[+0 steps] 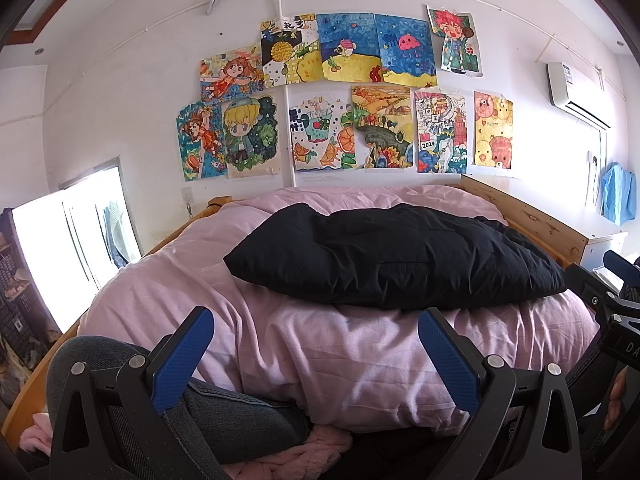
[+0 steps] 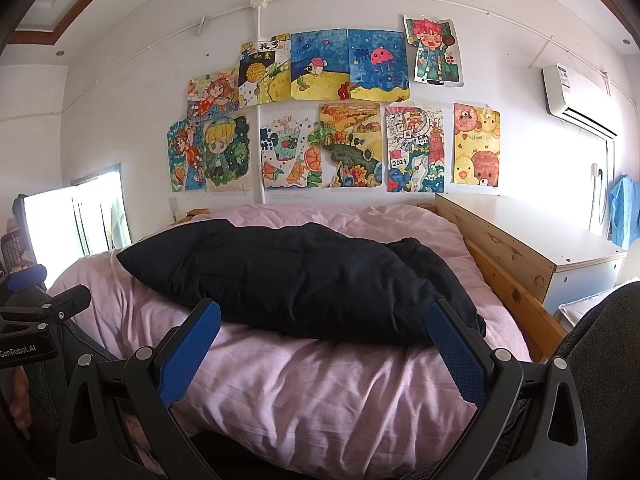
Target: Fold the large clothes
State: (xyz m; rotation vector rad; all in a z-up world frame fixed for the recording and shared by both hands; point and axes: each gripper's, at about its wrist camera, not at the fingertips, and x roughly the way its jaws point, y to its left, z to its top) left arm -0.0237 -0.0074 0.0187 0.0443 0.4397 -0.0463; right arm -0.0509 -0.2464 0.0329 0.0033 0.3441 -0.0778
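Note:
A black padded garment (image 1: 396,258) lies bunched across the pink bed cover (image 1: 320,344); it also shows in the right wrist view (image 2: 296,280) on the same cover (image 2: 320,392). My left gripper (image 1: 316,320) is open and empty, held back from the garment near the bed's front edge. My right gripper (image 2: 324,312) is open and empty, its fingertips level with the garment's near edge, not touching it. The right gripper's body (image 1: 612,312) shows at the right of the left wrist view; the left gripper's body (image 2: 36,320) shows at the left of the right wrist view.
A wooden bed frame (image 2: 516,304) runs along the right side, with a white cabinet (image 2: 560,248) beyond it. Drawings (image 1: 344,92) cover the far wall. A bright window (image 1: 72,240) is at the left. The person's grey-clad knee (image 1: 92,364) is at lower left.

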